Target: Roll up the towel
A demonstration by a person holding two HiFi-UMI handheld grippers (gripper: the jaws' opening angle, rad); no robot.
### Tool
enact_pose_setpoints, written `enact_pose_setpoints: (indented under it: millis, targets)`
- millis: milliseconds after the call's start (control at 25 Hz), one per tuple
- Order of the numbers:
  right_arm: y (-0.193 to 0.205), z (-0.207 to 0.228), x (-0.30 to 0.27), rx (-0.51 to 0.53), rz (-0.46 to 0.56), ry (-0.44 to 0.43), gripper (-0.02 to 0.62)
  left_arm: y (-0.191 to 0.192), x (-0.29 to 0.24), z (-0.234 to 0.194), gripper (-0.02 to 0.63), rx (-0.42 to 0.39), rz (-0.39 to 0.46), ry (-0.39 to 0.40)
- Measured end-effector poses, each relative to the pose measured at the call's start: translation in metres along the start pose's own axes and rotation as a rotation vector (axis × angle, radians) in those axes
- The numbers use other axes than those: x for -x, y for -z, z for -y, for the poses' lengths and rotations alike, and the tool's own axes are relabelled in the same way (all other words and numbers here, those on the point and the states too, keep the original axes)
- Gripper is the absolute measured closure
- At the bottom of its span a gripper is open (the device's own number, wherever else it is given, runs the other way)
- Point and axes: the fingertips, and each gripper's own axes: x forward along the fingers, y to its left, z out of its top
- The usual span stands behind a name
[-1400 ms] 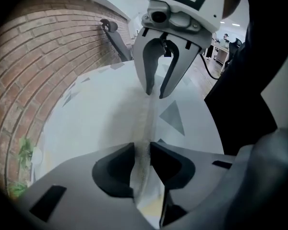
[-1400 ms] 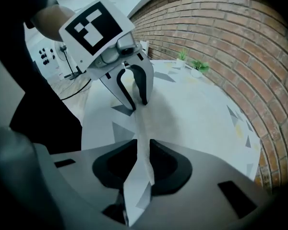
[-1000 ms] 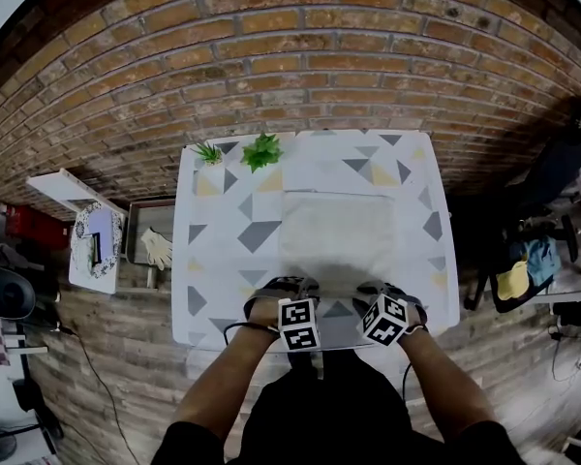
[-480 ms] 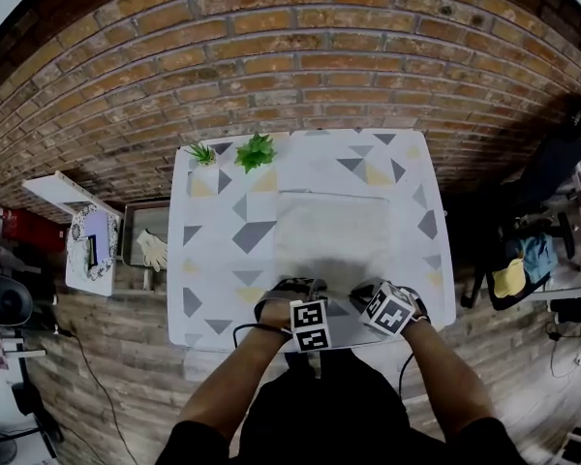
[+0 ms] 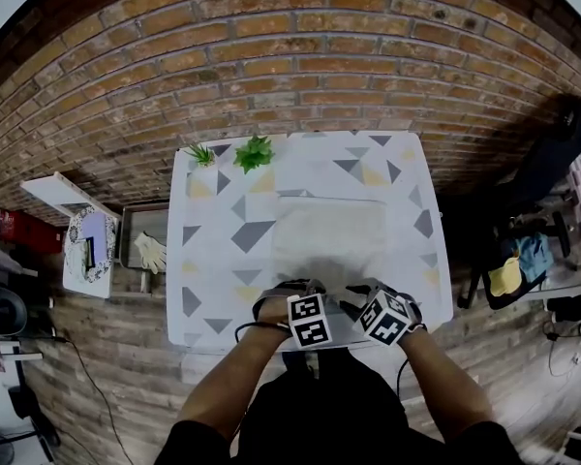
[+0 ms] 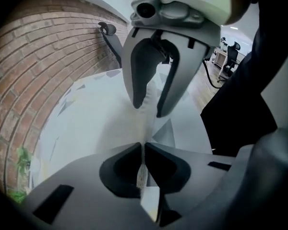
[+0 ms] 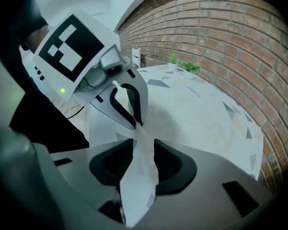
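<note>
Towel (image 5: 331,231) — pale, flat, edge pinched.

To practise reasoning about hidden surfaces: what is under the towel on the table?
The patterned tablecloth shows around the towel; whatever lies directly beneath it is covered.

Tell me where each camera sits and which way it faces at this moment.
Head view: on the person's head, looking steeply down at the table by the brick wall; both forearms show.
Left gripper view: on the left gripper, looking along jaws that have just closed on the towel's edge.
Right gripper view: on the right gripper, jaws just opened, towel between them.
Shared: each gripper view shows the other gripper.
</note>
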Motion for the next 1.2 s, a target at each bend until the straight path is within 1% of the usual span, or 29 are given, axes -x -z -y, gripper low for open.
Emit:
enact_pose_setpoints:
  millis: [80, 160, 200, 280, 480, 560, 640, 800, 960, 1000, 1080, 1120, 1200]
  targets:
    - [-0.004, -0.01, -0.005, 0.056, -0.008, 0.018, 0.439, -0.002, 0.004, 0.002, 0.571, 0.027, 0.014, 0.027]
    - [0.004, -0.013, -0.015, 0.115, -0.054, 0.05, 0.442, -0.003, 0.007, 0.006, 0.571, 0.043, 0.021, 0.053]
    - [0.01, -0.013, -0.018, 0.138, -0.075, 0.068, 0.464, -0.002, 0.008, 0.008, 0.571, 0.042, 0.018, 0.063]
    - [0.018, -0.015, -0.022, 0.16, -0.099, 0.076, 0.555, 0.001, 0.007, 0.014, 0.571, 0.023, 0.007, 0.081]
    - [0.024, -0.029, -0.023, 0.118, -0.115, -0.054, 0.56, 0.011, 0.005, 0.026, 0.568, -0.071, -0.028, 0.102]
    - [0.025, -0.031, -0.022, 0.087, -0.125, -0.116, 0.56, 0.013, 0.005, 0.029, 0.568, -0.09, -0.034, 0.121]
    - [0.023, -0.03, -0.022, 0.073, -0.137, -0.17, 0.56, 0.014, 0.005, 0.028, 0.568, -0.089, -0.034, 0.15]
    - [0.02, -0.021, -0.023, 0.064, -0.16, -0.23, 0.558, 0.013, 0.004, 0.022, 0.568, -0.074, -0.033, 0.196]
    - [0.019, -0.007, -0.027, 0.081, -0.182, -0.255, 0.557, 0.013, 0.0, 0.007, 0.563, -0.074, -0.049, 0.195]
    - [0.02, -0.004, -0.028, 0.089, -0.189, -0.256, 0.555, 0.014, -0.001, 0.003, 0.549, -0.073, -0.057, 0.191]
    - [0.021, 0.003, -0.03, 0.101, -0.201, -0.26, 0.544, 0.016, -0.001, -0.006, 0.474, -0.067, -0.067, 0.173]
    - [0.022, 0.006, -0.031, 0.106, -0.205, -0.258, 0.533, 0.017, -0.001, -0.01, 0.451, -0.065, -0.068, 0.157]
    - [0.022, 0.013, -0.033, 0.116, -0.209, -0.248, 0.508, 0.017, 0.003, -0.021, 0.425, -0.073, -0.065, 0.102]
